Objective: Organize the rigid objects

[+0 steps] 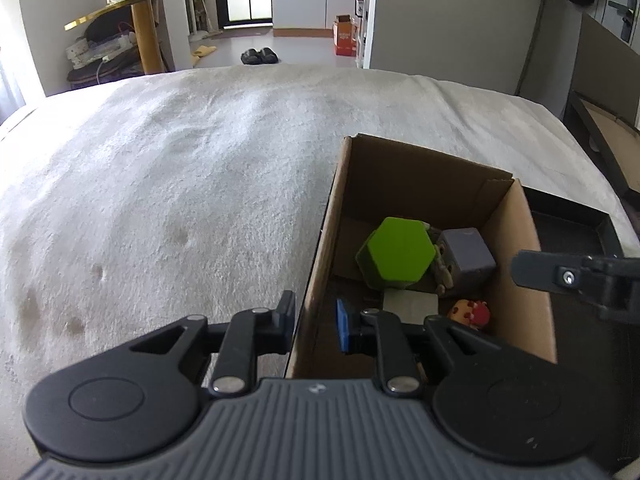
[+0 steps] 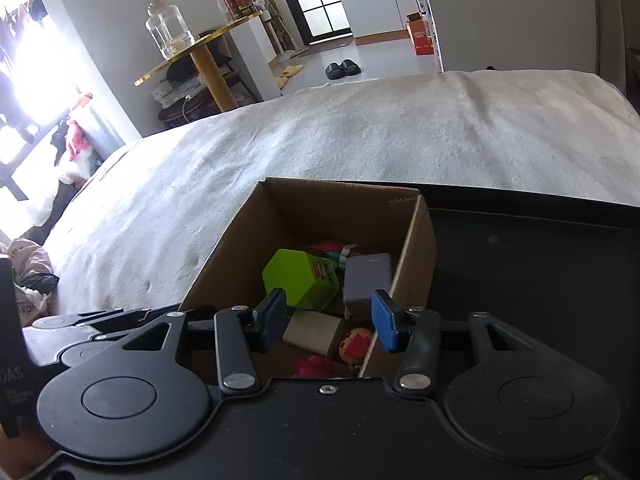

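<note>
The cardboard box [image 1: 520, 248] is straddled at its left wall by the left gripper [image 1: 316, 320], jaws slightly parted, pads seemingly clear of the card. The right gripper [image 2: 330, 316] is held open and empty just above the box's right wall; the green block [image 2: 300, 280] lies inside, directly ahead and below.

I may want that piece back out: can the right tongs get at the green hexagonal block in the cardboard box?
Probably yes. The right tongs hang open over the cardboard box, which has no lid, and the green hexagonal block lies on top of the pile, uncovered.
</note>
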Tool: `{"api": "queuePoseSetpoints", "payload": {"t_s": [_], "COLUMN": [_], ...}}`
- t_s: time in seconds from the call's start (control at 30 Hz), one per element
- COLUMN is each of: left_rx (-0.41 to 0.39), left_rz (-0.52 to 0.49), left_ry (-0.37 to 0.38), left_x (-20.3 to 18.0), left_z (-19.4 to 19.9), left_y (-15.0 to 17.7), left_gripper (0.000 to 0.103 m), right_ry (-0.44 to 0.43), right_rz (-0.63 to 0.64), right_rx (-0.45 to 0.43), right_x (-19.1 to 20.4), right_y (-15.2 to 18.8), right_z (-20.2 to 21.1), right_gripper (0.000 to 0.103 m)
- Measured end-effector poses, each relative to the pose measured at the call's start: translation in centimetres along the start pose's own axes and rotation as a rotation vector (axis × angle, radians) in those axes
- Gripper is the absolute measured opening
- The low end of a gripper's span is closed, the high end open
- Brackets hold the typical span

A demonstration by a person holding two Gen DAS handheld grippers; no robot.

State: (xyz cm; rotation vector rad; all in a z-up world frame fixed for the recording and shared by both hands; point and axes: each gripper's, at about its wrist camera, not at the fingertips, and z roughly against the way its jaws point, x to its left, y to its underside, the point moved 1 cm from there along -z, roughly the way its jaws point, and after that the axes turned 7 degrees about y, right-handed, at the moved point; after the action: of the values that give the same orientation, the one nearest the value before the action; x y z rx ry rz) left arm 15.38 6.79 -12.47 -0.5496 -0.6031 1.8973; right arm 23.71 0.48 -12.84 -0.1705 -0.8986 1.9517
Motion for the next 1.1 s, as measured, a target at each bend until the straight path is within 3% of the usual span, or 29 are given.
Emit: {"api": "queuePoseSetpoints", "payload": {"t_s": [0.03, 0.1, 0.2, 0.4, 0.93, 1.1], "left_rx": [-0.001, -0.008, -0.015, -0.014, -0.032, -0.038], "left_rz": [-0.002, -0.014, -0.029, -0.053, -0.150, -0.178], "left_ry": [0.005, 0.005, 0.007, 0.037, 0.135, 0.170], "left_x": [0.0, -0.1, -0.3, -0.9, -2.1, -2.5], "left_z": [0.3, 1.0, 2.1, 4.0, 9.4, 11.3], "left_y": [-0.1, -0.4, -0.9, -1.6, -3.0, -3.0], "left_gripper": [0.025, 0.043, 0.057, 0.068, 0.082, 0.091], "right_ry": [0.006, 0.009, 0.019, 0.048, 0.109, 0.114], "right_rz": [-0.008, -0.023, -0.035, -0.051, -0.081, -0.084], "right_rx": [0.001, 0.001, 0.006, -0.010, -0.070, -0.100], "right_x": [-0.2, -0.5, -1.0, -1.9, -4.9, -5.3], "right_y": [0.0, 0.1, 0.1, -0.1, 0.0, 0.4], "right_z": [0.3, 0.9, 1.8, 4.0, 10.3, 12.6], "right_gripper": [0.057, 0.059, 0.062, 0.081, 0.095, 0.098]}}
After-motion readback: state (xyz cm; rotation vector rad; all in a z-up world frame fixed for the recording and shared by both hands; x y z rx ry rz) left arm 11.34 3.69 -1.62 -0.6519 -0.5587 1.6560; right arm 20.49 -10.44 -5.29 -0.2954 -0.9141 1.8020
